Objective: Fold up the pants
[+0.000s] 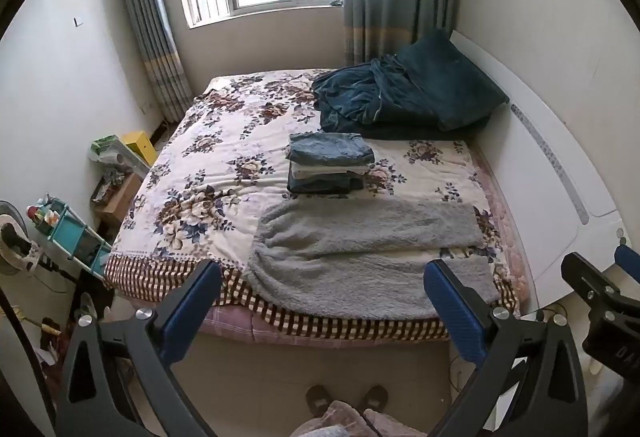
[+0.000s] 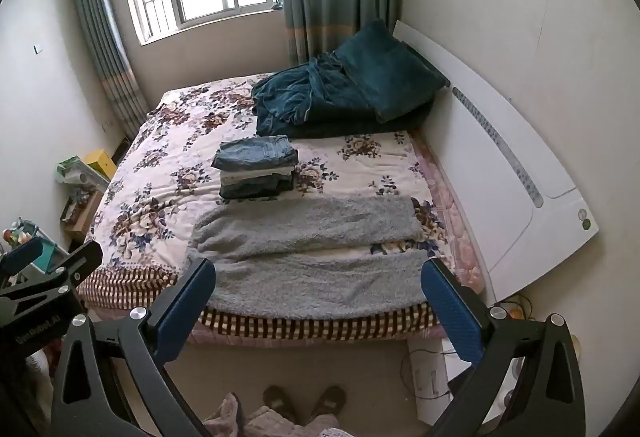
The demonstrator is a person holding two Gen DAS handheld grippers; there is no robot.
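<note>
Fuzzy grey fleece pants (image 1: pixel 360 253) spread flat across the near end of a bed, both grippers raised above the foot of it.

Laid out sideways on a floral quilted bedspread (image 1: pixel 224 165) with a brown-and-cream checked border (image 1: pixel 328 321), waistband end toward the left, two legs running right with a strip of bedspread showing between them. Left gripper (image 1: pixel 322 283) with blue-padded jaws spread wide, nothing between them, clear of the fabric. Right gripper (image 2: pixel 320 283) likewise gaping at full width and empty, held just beside the left one. Behind the pants, a neat stack of folded denim and pale garments (image 1: pixel 328 163). Farther back, a rumpled dark teal blanket (image 1: pixel 380 97) against a teal pillow (image 1: pixel 448 77) by a white headboard (image 1: pixel 560 173). Dark slippers (image 2: pixel 304 399) on the floor below.
</note>
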